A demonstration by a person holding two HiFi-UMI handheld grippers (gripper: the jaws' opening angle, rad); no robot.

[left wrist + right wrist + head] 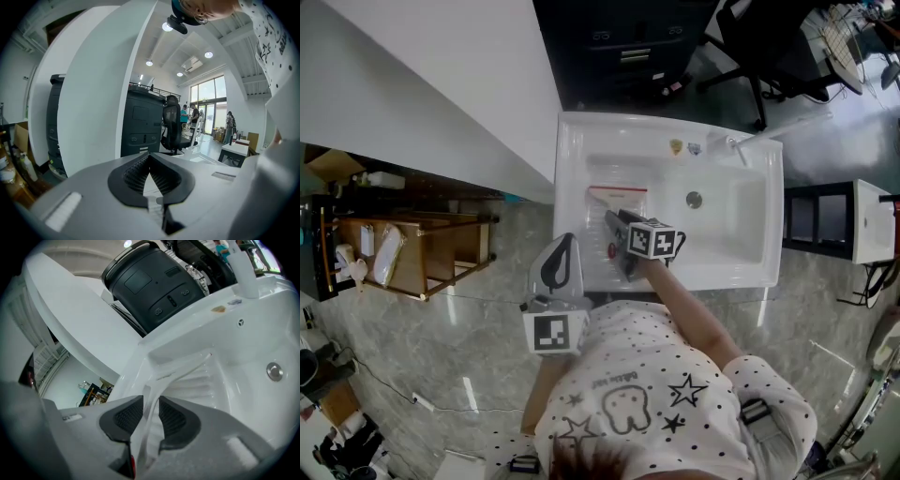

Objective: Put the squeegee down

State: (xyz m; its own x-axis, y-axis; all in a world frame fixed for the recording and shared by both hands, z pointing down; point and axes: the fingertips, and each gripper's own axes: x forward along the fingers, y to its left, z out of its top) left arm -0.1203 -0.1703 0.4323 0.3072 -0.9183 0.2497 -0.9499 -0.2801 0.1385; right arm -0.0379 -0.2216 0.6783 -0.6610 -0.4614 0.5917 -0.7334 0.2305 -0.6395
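The squeegee (615,204), clear plastic with a red-edged blade, lies over the ribbed left part of the white sink (572,169). In the right gripper view its blade (185,365) rests across the ribs and its handle runs back between the jaws. My right gripper (619,225) (151,404) is open, and its pads stand just off the handle on either side. At the sink's front left corner my left gripper (565,246) (150,161) is shut with nothing in it and points level over the rim.
The sink has a drain (694,199) (274,371) and a faucet (731,145) at the back right. A white partition (441,84) flanks the left. A wooden shelf (422,253) stands left, a black cabinet (619,47) and an office chair (759,37) behind, and a white side table (872,220) right.
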